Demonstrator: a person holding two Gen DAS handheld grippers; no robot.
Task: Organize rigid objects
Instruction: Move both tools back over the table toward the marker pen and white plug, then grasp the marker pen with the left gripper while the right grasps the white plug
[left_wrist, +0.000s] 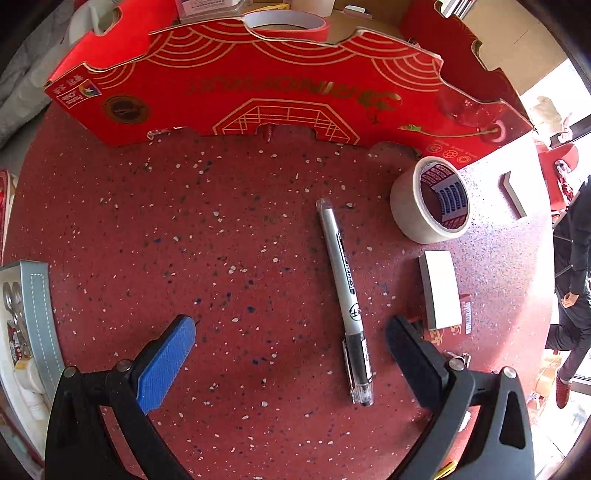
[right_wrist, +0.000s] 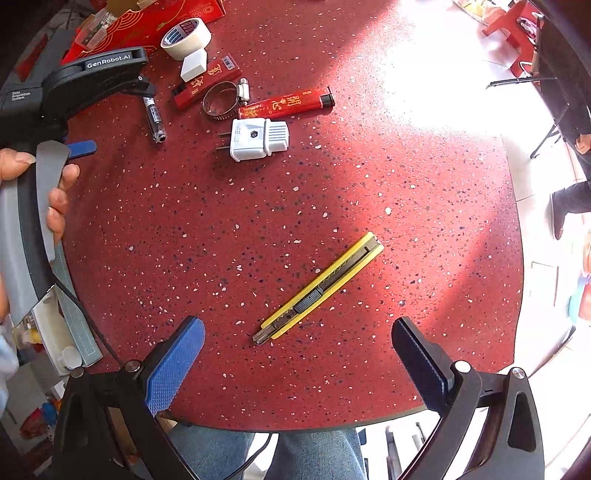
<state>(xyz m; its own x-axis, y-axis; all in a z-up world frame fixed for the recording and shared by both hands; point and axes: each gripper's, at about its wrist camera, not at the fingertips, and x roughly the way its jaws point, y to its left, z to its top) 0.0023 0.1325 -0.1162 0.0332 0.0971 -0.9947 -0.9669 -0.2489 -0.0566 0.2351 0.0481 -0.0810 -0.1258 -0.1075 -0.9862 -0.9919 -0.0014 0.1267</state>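
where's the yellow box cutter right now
The yellow box cutter lies diagonally on the red table in the right wrist view, just ahead of the open right hand-held gripper, well apart from the white plug farther back.

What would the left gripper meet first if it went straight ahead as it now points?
Probably the pen, lying just right of centre between the open left gripper's fingers. Pushed further on, the red box. Depth is unclear.
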